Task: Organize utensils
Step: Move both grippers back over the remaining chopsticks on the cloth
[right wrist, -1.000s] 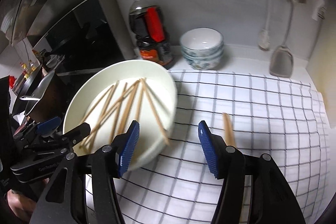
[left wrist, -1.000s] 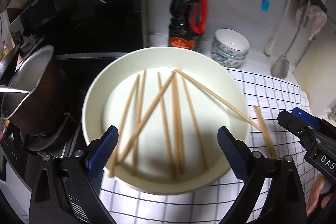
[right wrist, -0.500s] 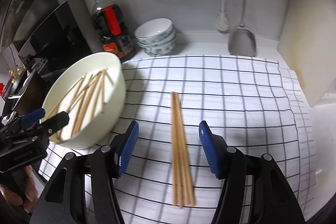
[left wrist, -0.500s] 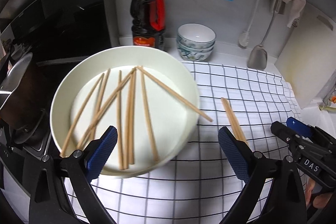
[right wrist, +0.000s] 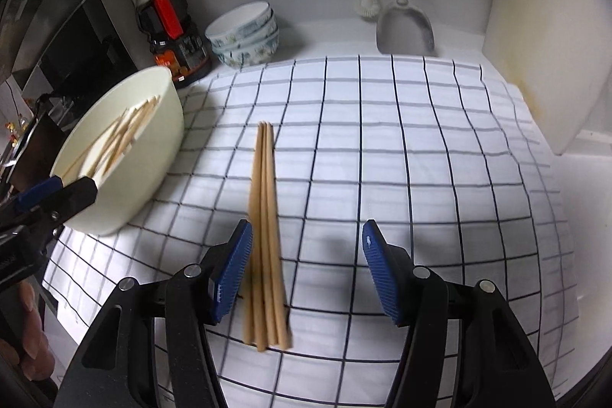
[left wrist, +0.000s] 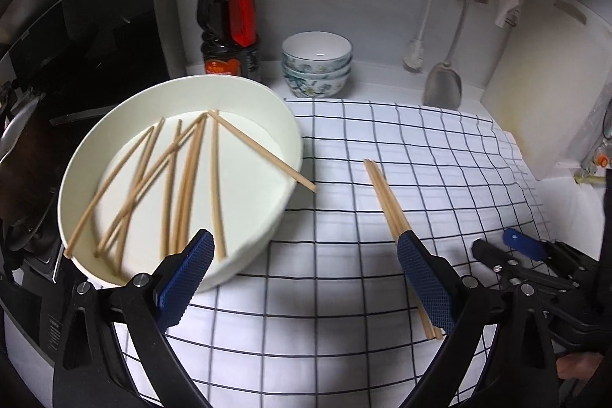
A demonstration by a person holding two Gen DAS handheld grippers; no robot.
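Sorting goes best one stick at a time: both the left hand-held gripper [left wrist: 302, 278] and right hand-held gripper [right wrist: 307, 268] are released, loose chopsticks [left wrist: 183, 174] fill the bowl [left wrist: 267, 102], and beside the bowl a tidy bundle [right wrist: 264, 217] lies on the checked cloth [right wrist: 420, 140].

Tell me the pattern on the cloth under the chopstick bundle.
The cloth is white with a thin dark grid of squares; the right wrist view shows it best.

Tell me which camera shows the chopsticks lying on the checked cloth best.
Right wrist view: the chopstick bundle lies whole and central on the cloth. In the left wrist view, the left gripper's own finger hides its near part.
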